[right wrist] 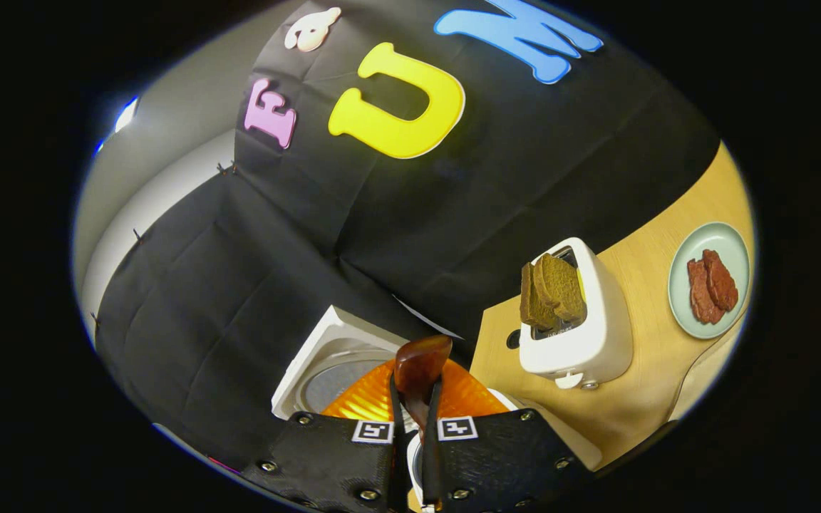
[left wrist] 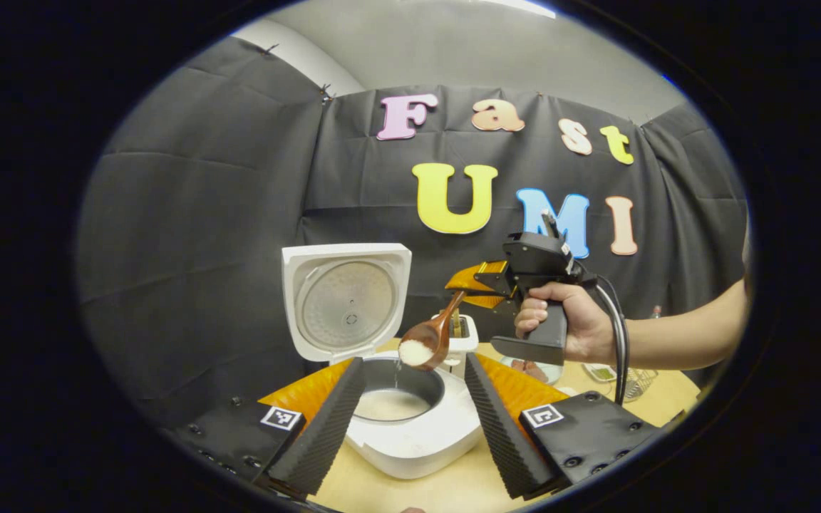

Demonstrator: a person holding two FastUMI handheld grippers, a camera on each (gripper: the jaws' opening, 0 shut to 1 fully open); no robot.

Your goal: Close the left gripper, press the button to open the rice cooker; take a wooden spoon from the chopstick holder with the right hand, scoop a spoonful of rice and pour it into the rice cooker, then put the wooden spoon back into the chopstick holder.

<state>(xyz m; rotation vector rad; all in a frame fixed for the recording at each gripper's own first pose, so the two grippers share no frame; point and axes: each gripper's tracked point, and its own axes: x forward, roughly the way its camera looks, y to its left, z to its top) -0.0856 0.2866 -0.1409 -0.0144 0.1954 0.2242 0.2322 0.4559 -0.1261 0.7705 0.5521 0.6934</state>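
Two grippers at work over the desk (left wrist: 453, 484)! Biggest thing first: the rice cooker (left wrist: 410, 427) sits at the desk's near edge, lid (left wrist: 346, 299) standing open, framed between the spread fingers of the left gripper (left wrist: 410, 420). Above its pot, the right gripper (left wrist: 478, 281) (hand (left wrist: 574, 324) wrapped round the grip) pinches the wooden spoon (left wrist: 428, 342) by its handle, bowl tipped down, rice (left wrist: 415, 352) trickling off. Behind, a toaster (right wrist: 581, 320) holds bread (right wrist: 553, 288).

Wooden spoon (right wrist: 419, 377) between tool (right wrist: 414, 442) fingers
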